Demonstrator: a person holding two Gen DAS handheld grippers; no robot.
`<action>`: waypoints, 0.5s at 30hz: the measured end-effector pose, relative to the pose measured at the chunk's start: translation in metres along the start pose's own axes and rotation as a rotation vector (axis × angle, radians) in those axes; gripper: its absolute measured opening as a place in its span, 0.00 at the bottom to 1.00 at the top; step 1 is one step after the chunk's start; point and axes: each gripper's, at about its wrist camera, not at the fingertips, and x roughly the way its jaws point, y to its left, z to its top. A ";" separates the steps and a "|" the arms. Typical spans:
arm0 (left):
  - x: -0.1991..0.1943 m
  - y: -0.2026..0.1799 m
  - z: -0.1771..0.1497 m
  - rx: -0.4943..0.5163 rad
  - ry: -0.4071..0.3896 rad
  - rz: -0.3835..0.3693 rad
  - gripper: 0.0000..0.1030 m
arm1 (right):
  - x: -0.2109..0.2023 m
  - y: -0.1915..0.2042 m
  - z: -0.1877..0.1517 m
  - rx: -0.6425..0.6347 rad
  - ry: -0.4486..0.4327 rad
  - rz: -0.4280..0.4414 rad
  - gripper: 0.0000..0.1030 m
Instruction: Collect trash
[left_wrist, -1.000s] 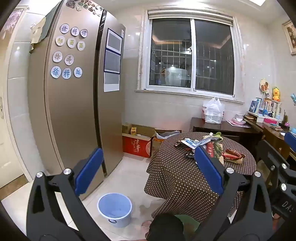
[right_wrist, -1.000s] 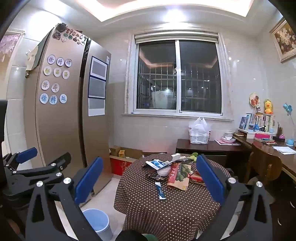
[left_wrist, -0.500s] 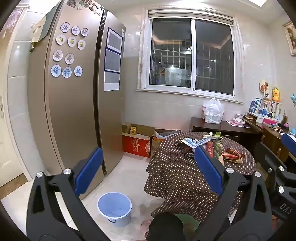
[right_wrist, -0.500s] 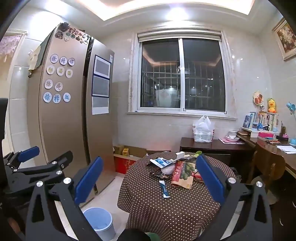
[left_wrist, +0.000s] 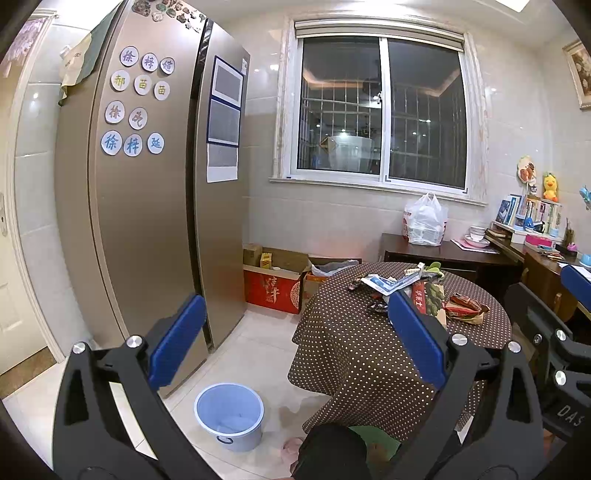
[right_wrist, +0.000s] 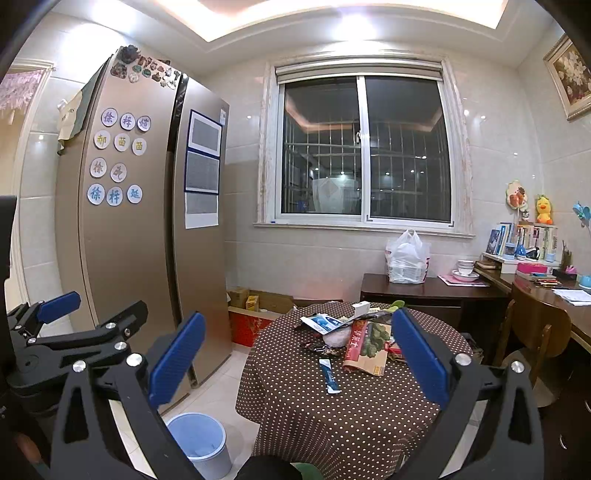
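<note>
A round table with a brown polka-dot cloth (right_wrist: 351, 413) holds a heap of trash: a red and green package (right_wrist: 367, 345), a small blue sachet (right_wrist: 328, 376), a white and blue wrapper (right_wrist: 323, 322) and other wrappers. The table (left_wrist: 354, 354) and its wrappers (left_wrist: 463, 304) also show in the left wrist view. A light blue bin (left_wrist: 229, 415) stands on the floor left of the table, also in the right wrist view (right_wrist: 197, 443). My left gripper (left_wrist: 295, 347) is open and empty, held in the air short of the table. My right gripper (right_wrist: 299, 362) is open and empty, higher, facing the table.
A tall bronze fridge (left_wrist: 147, 206) stands at the left. Cardboard boxes (left_wrist: 275, 280) sit against the wall under the window. A dark sideboard (right_wrist: 424, 291) carries a white plastic bag (right_wrist: 406, 258). A wooden chair (right_wrist: 535, 332) and a cluttered desk (right_wrist: 554, 288) are at the right.
My right gripper has shifted so that the table sits more central and a little closer in its view. The left gripper has hardly moved. Both stay open.
</note>
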 end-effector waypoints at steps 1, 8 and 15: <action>0.000 0.000 0.000 0.000 0.000 0.000 0.94 | 0.000 0.000 0.000 0.000 0.001 0.000 0.96; -0.001 0.000 0.000 0.000 -0.002 -0.001 0.94 | -0.002 0.001 0.000 -0.001 -0.003 0.003 0.96; -0.002 -0.002 0.001 0.000 -0.003 -0.003 0.94 | -0.002 0.001 0.000 -0.004 -0.004 0.007 0.96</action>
